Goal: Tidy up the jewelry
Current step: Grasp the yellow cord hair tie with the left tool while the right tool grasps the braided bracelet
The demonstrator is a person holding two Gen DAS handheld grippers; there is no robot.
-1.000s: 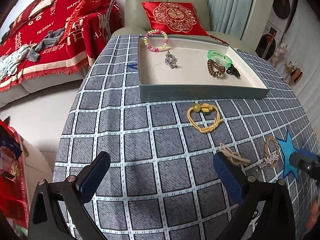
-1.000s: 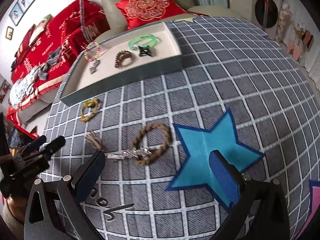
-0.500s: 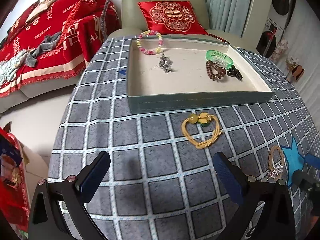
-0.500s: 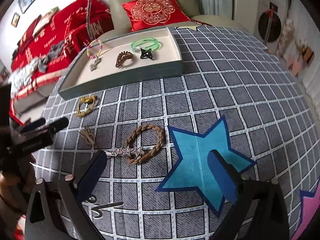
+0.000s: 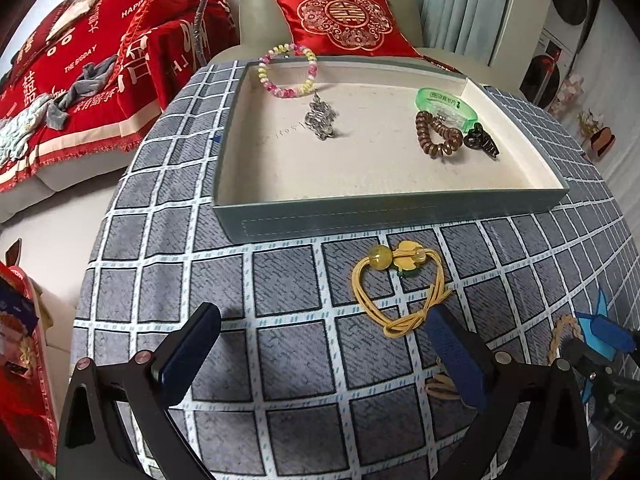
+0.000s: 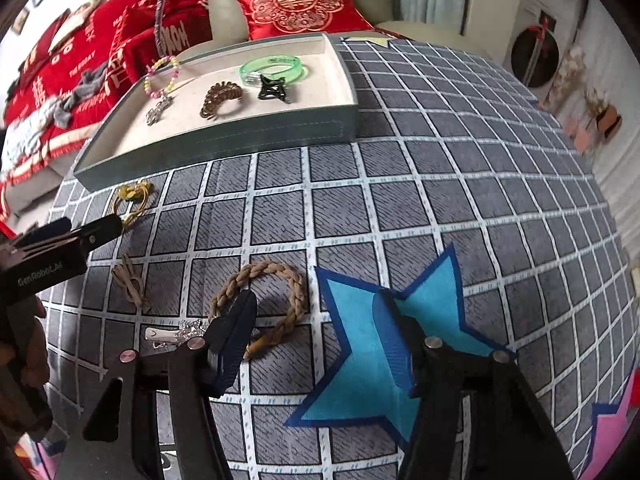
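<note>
Right gripper: the right gripper (image 6: 316,320) has its jaws closing around the right-hand arc of the braided tan rope bracelet (image 6: 260,304); the left finger sits inside the ring, the other outside on the blue felt star (image 6: 400,320). The pads do not yet look pressed on the braid.
Left gripper: the left gripper (image 5: 320,344) is spread wide and empty, hovering over the bench (image 5: 280,280), with the yellow elastic hair tie with amber bead and yellow charm (image 5: 400,288) at its 1 o'clock.
Braid location: flat on the grey checked cloth, well short of the shallow grey tray with cream lining (image 6: 224,132) at 11 o'clock, with a silver star hair clip (image 6: 176,330) touching its near left edge.
Handling: judged light, soft and floppy; it will sag and swing once lifted. A pinch across one strand of the braid, clear of the clip, should hold; the woven surface gives friction.
Risk: the clip could snag and drag along.
Tray contents: pastel bead bracelet (image 5: 288,70), silver pendant (image 5: 320,118), brown coil tie (image 5: 436,136), green bangle (image 5: 448,106), black claw clip (image 5: 482,140).
</note>
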